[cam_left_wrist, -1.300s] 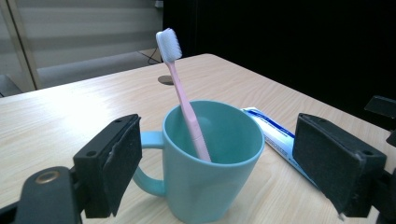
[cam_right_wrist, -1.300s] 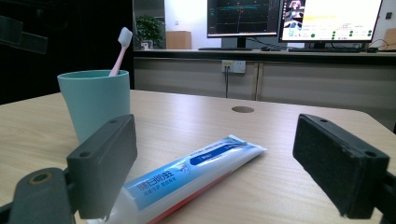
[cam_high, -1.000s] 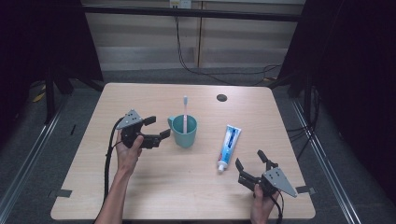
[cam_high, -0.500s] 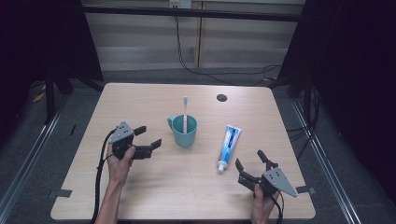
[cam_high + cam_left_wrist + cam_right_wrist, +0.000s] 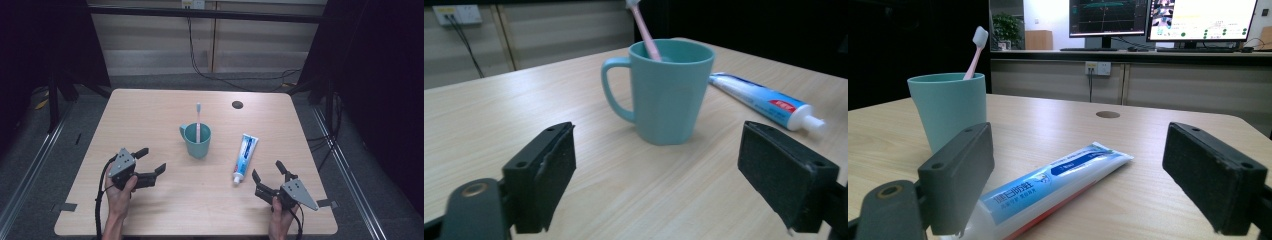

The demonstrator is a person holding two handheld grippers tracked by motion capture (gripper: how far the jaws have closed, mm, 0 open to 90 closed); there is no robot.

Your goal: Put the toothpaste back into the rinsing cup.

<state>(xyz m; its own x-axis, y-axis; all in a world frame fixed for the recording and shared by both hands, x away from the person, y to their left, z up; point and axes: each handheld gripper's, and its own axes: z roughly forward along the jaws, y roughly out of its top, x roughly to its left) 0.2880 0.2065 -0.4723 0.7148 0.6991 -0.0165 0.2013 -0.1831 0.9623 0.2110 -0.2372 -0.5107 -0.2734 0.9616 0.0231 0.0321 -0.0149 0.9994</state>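
while the left gripper (image 5: 149,161) hangs low over the pale wooden worktop (image 5: 150,115) with its jaws spread wide and nothing between them, the teal plastic mug with a side handle (image 5: 196,140) stands upright near the worktop's middle, apart from the gripper and ahead of it. a pink toothbrush with a white head (image 5: 198,120) stands in the mug, leaning on its rim. the right gripper (image 5: 267,177) sits near the worktop's front right part, jaws equally wide apart and holding nothing. the blue and white toothpaste tube with a white cap (image 5: 245,156) lies flat to the right of the mug, its cap end just ahead of the right gripper, not touching it.
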